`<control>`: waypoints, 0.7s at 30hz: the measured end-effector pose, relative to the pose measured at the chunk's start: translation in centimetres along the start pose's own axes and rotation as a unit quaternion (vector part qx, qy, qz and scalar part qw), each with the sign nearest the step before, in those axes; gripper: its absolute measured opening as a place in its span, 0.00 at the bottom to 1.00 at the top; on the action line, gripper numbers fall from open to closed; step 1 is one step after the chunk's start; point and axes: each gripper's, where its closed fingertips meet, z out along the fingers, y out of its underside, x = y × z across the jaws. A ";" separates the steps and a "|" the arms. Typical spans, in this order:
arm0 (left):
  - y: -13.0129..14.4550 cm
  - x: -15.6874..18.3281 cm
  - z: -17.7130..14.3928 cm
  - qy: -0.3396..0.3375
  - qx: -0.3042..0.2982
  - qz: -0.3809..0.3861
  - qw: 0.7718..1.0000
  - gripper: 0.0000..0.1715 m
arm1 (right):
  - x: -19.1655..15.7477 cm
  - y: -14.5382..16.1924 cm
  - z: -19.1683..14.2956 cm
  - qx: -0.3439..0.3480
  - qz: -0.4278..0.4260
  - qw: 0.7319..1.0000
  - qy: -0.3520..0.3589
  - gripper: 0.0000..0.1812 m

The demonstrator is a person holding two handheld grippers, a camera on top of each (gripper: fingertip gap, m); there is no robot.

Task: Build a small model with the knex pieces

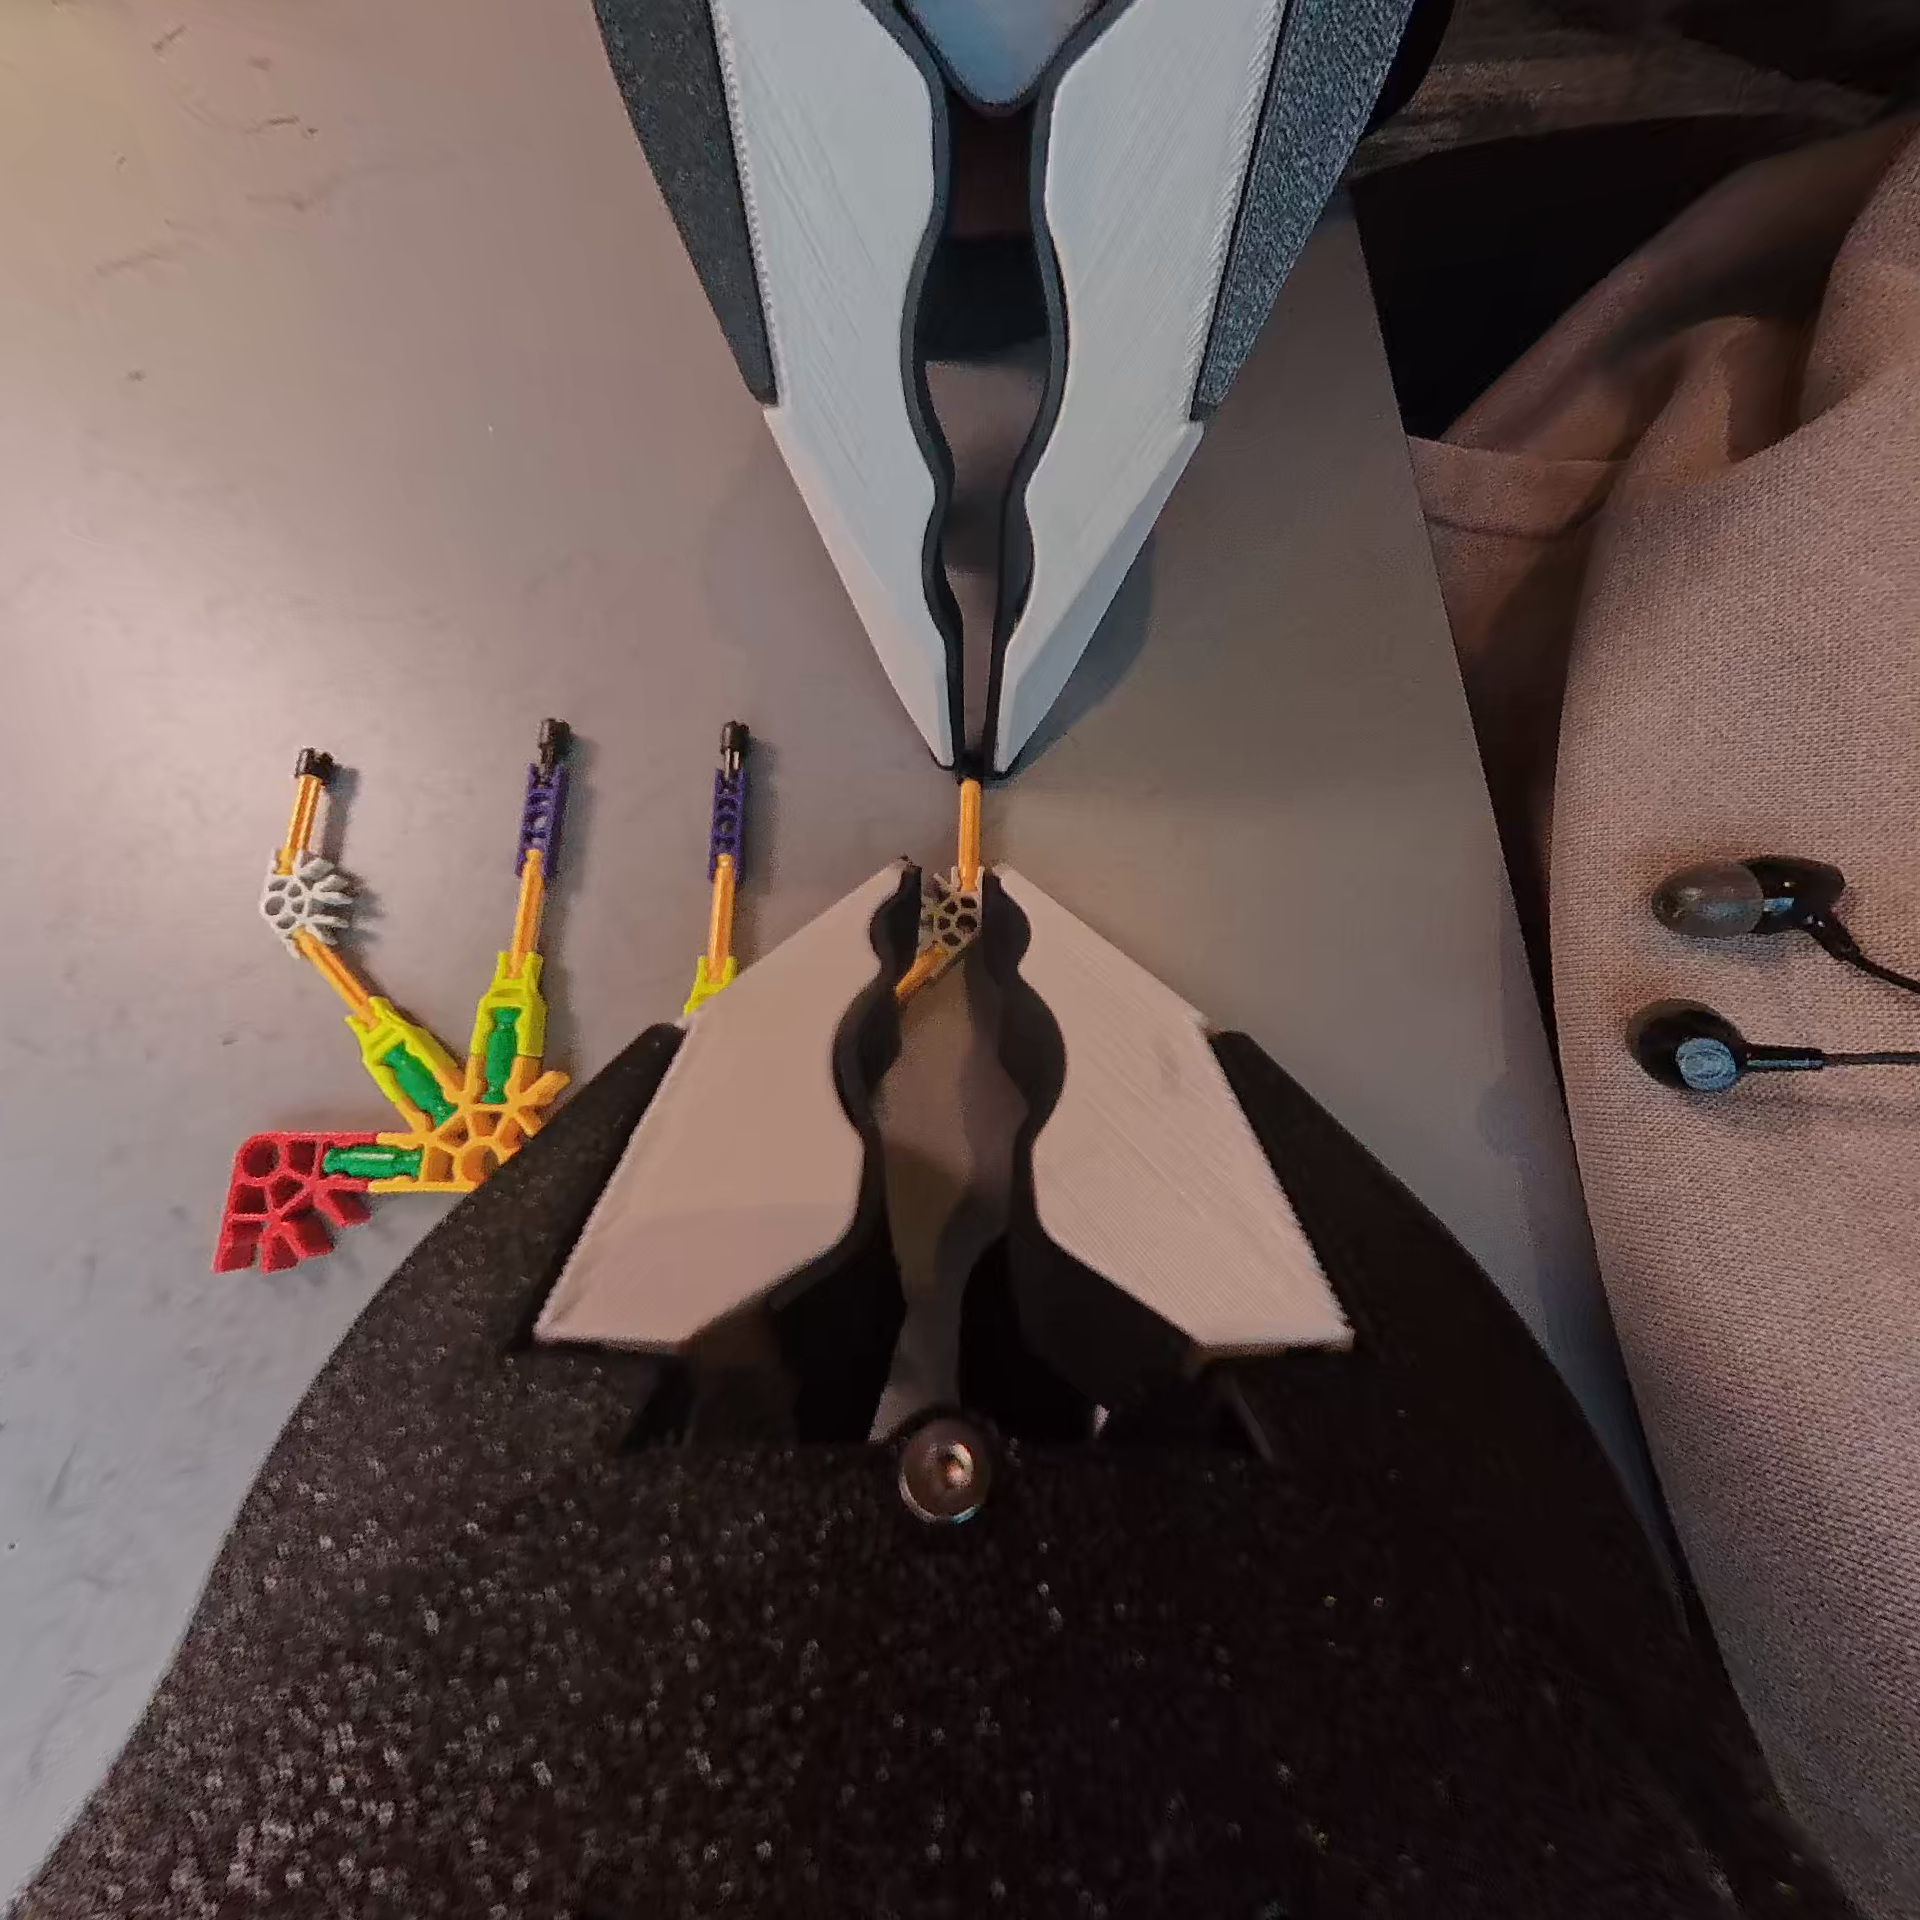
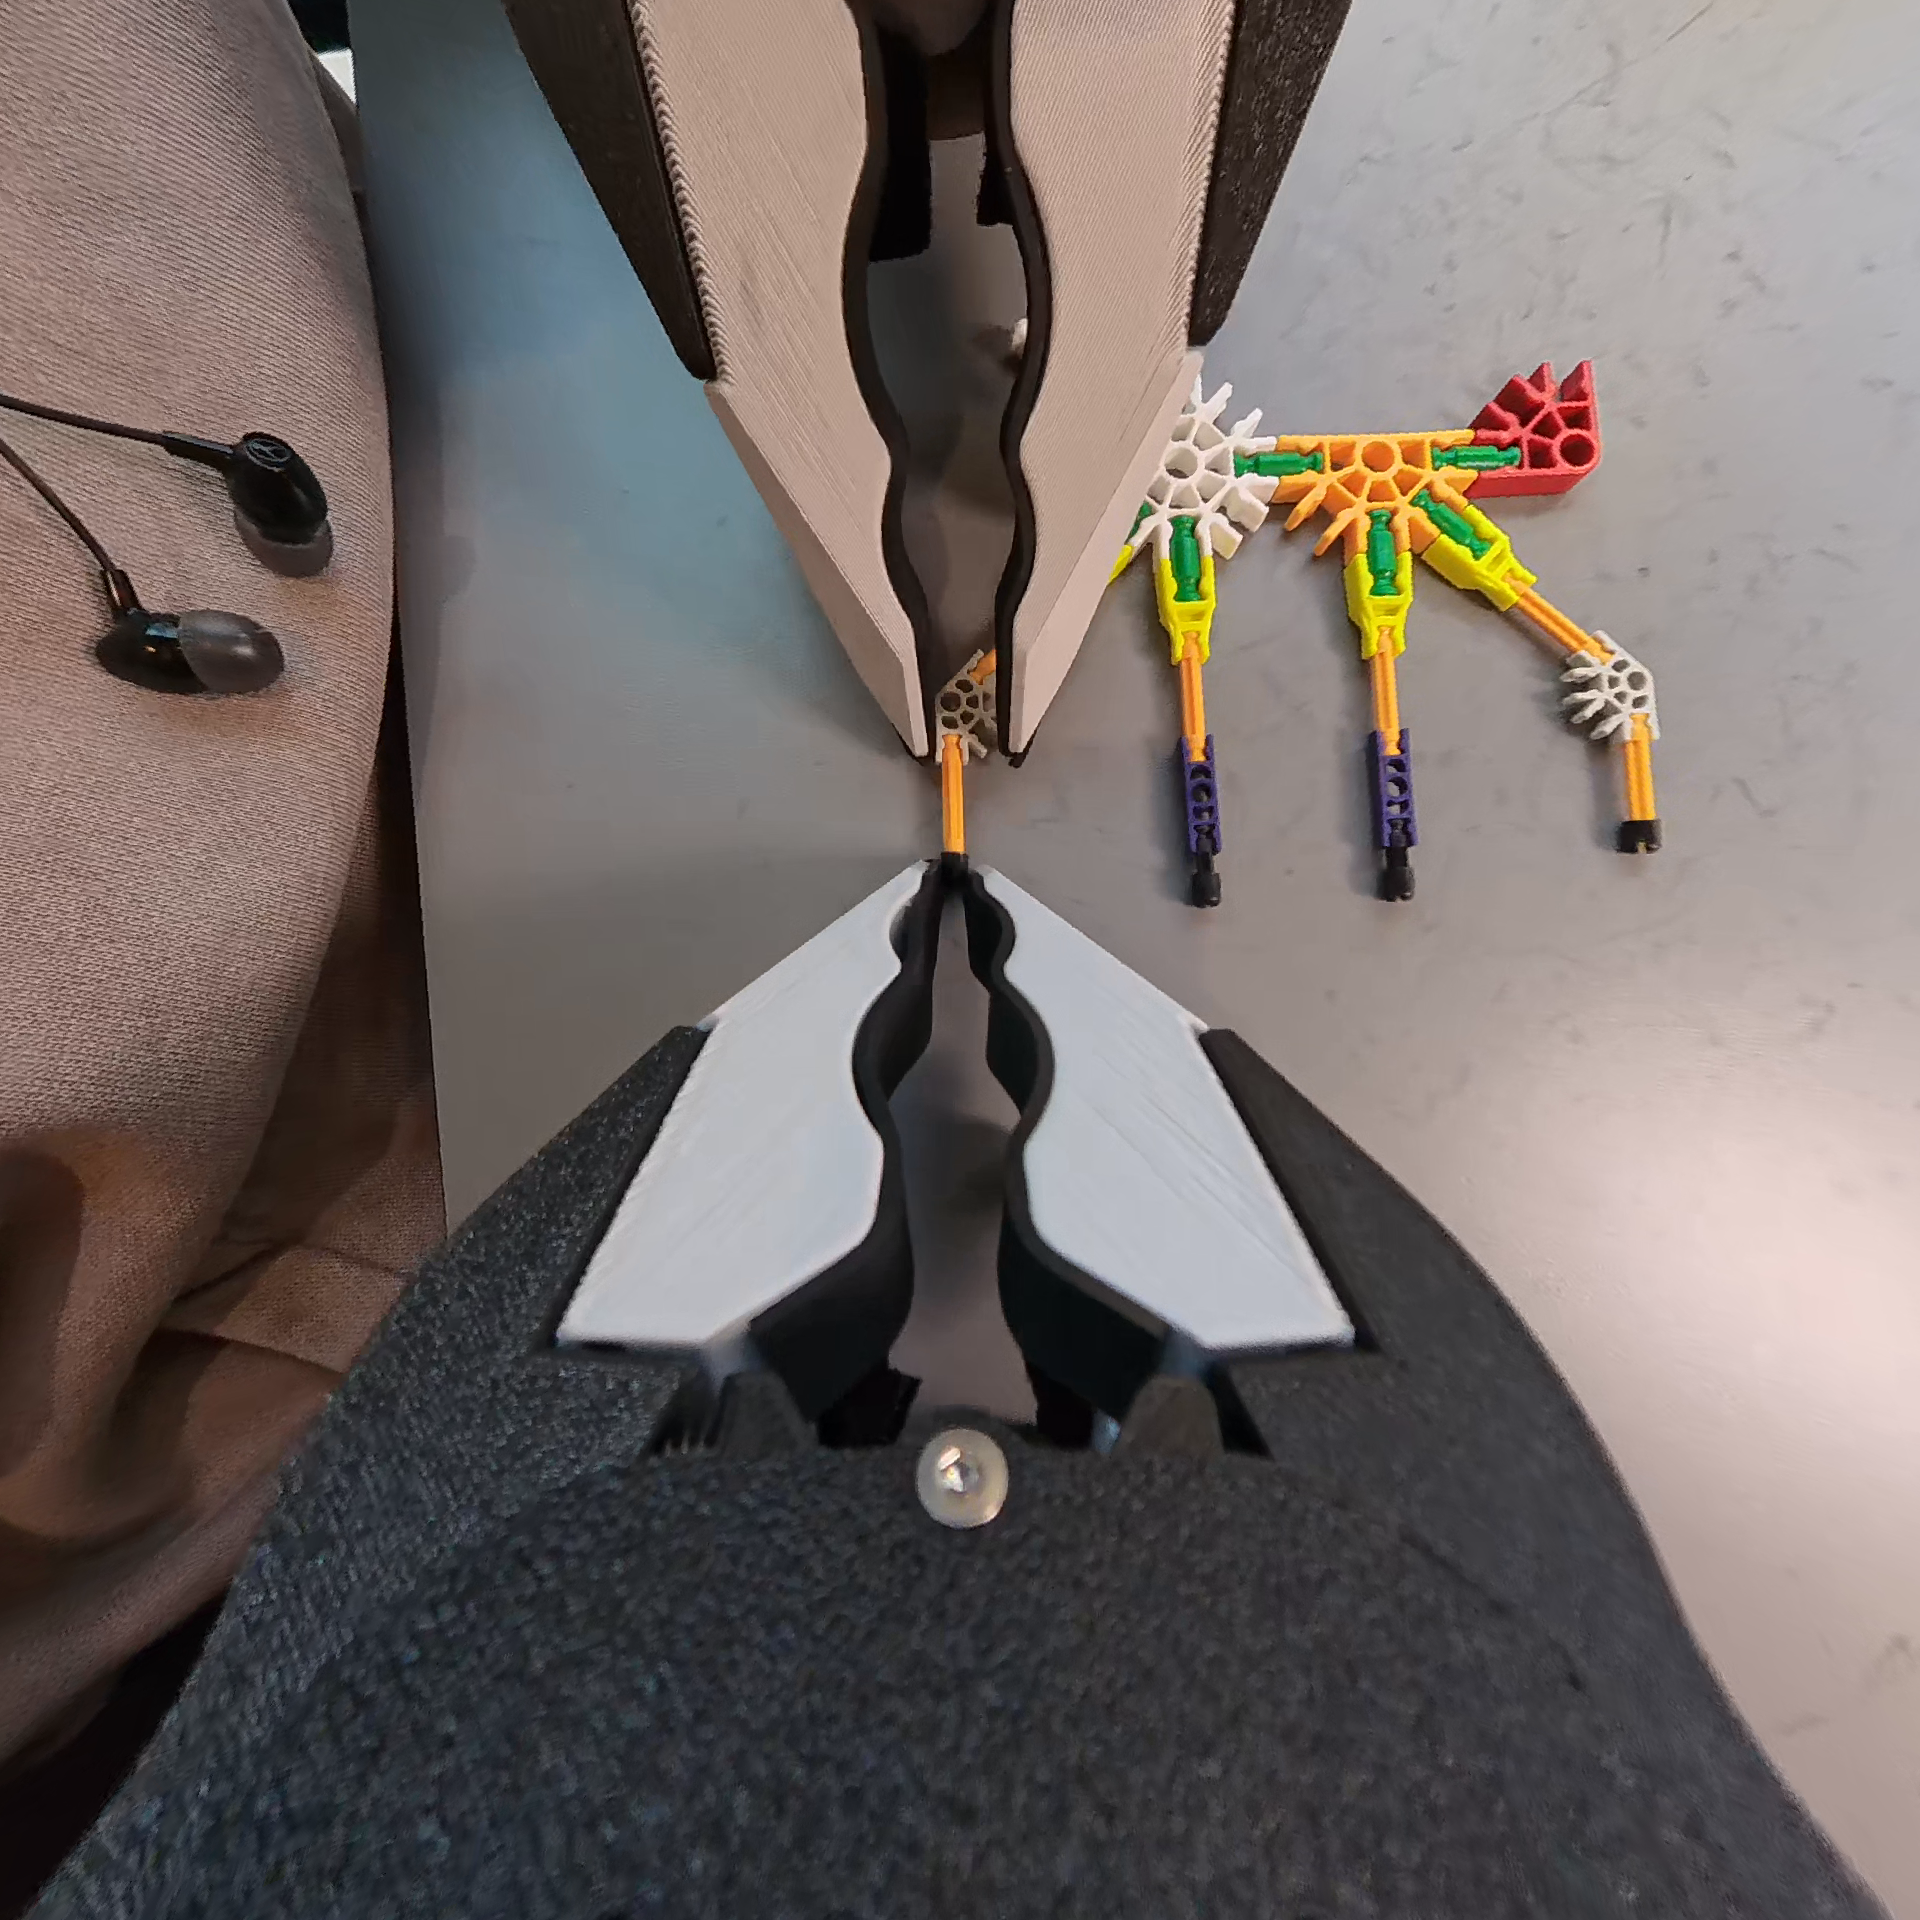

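A flat construction-toy figure (image 1: 478, 1122) of rods and connectors lies on the grey table (image 1: 416, 416). My left gripper (image 1: 951, 868) is shut on a small grey connector (image 1: 954, 914) at the end of one of the figure's limbs. An orange rod (image 1: 968, 826) sticks out of that connector. My right gripper (image 1: 971, 771) comes from the opposite side and is shut on the rod's black end cap. The right wrist view shows the same: right gripper (image 2: 948, 864) on the rod (image 2: 954, 805), left gripper (image 2: 964, 750) on the connector (image 2: 964, 707), and the figure (image 2: 1371, 468) behind.
The figure has a red corner connector (image 2: 1538, 436), an orange hub, a white hub (image 2: 1195, 468), and legs with purple connectors and black caps. A person's beige garment (image 1: 1766, 623) lies past the table edge, with two black earbuds (image 1: 1704, 902) hanging on it. Both grippers' tips are close together, under 4 cm apart.
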 end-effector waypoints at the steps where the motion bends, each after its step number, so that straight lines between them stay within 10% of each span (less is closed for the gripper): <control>1: 0.0 0.0 0.0 -0.001 0.000 0.003 1.000 0.06 | 0.0 0.0 0.0 0.000 -0.002 1.000 -0.002 0.02; 21: -0.8 0.8 0.8 -0.004 0.004 0.005 1.000 0.00 | -0.4 -0.9 0.6 -0.001 -0.014 1.000 -0.006 0.00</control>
